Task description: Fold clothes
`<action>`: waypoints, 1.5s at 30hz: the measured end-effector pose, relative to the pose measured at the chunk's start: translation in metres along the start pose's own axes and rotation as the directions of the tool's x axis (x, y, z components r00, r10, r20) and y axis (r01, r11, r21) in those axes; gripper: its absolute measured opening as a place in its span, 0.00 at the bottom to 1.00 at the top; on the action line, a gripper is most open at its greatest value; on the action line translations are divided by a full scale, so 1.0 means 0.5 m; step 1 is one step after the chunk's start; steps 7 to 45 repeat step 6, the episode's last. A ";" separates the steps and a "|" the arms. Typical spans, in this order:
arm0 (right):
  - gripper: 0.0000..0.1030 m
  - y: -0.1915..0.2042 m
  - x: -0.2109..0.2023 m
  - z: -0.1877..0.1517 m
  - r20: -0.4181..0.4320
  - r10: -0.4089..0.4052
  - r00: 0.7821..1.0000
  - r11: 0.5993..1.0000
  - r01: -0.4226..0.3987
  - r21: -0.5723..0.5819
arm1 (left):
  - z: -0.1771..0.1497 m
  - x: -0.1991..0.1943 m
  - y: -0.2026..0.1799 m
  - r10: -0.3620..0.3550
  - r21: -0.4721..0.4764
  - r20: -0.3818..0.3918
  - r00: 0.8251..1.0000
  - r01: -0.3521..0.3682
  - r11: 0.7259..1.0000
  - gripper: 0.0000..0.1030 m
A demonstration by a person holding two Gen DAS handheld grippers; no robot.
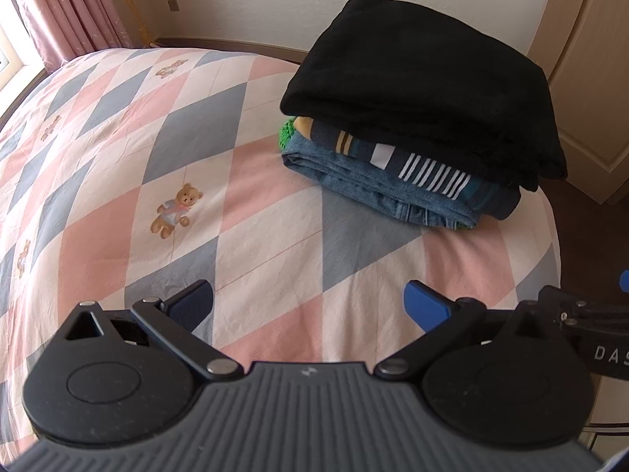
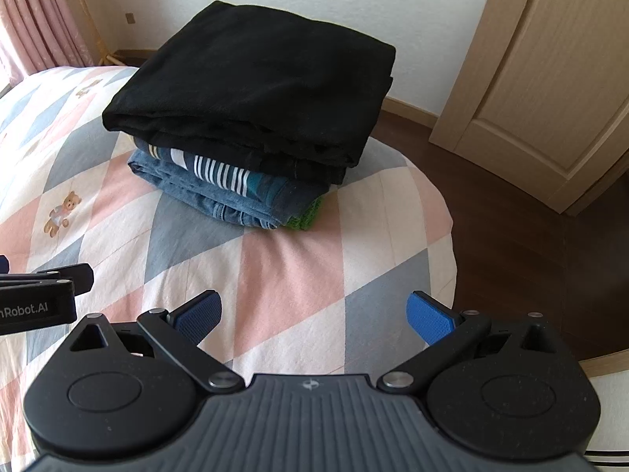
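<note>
A stack of folded clothes sits near the bed's corner. On top lies a black garment (image 1: 416,78) (image 2: 255,86). Under it are a dark striped piece (image 1: 428,169) (image 2: 224,171), blue jeans (image 1: 373,190) (image 2: 204,196) and a green knit (image 1: 287,131) (image 2: 306,218) at the bottom. My left gripper (image 1: 308,306) hovers open over the bedspread, in front of the stack, holding nothing. My right gripper (image 2: 314,314) is also open and empty, just short of the stack. Part of the right gripper's body (image 1: 589,322) shows at the left wrist view's right edge, and the left gripper's body (image 2: 39,299) at the right wrist view's left edge.
The bed carries a pink, grey and white diamond quilt (image 1: 177,149) (image 2: 283,267) with teddy bears. Its edge drops to a dark wood floor (image 2: 523,212) on the right. A pale wooden door (image 2: 542,78) and wall stand behind. Pink curtains (image 1: 70,8) hang at the far left.
</note>
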State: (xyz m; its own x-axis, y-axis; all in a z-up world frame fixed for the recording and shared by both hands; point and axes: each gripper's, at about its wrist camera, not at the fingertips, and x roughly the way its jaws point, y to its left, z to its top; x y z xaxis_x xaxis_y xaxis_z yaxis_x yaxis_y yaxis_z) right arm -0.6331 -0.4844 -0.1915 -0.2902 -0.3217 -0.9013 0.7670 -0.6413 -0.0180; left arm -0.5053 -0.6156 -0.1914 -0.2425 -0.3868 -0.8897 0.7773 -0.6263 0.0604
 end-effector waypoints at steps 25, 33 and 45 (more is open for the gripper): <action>1.00 -0.019 -0.006 0.007 0.013 0.014 1.000 1.000 -0.015 0.008 | 0.008 -0.022 -0.016 -0.009 -0.014 0.039 0.999 0.010 1.000 1.00; 1.00 -0.019 -0.006 0.007 0.013 0.014 1.000 1.000 -0.015 0.008 | 0.008 -0.022 -0.016 -0.009 -0.014 0.039 0.999 0.010 1.000 1.00; 1.00 -0.019 -0.006 0.007 0.013 0.014 1.000 1.000 -0.015 0.008 | 0.008 -0.022 -0.016 -0.009 -0.014 0.039 0.999 0.010 1.000 1.00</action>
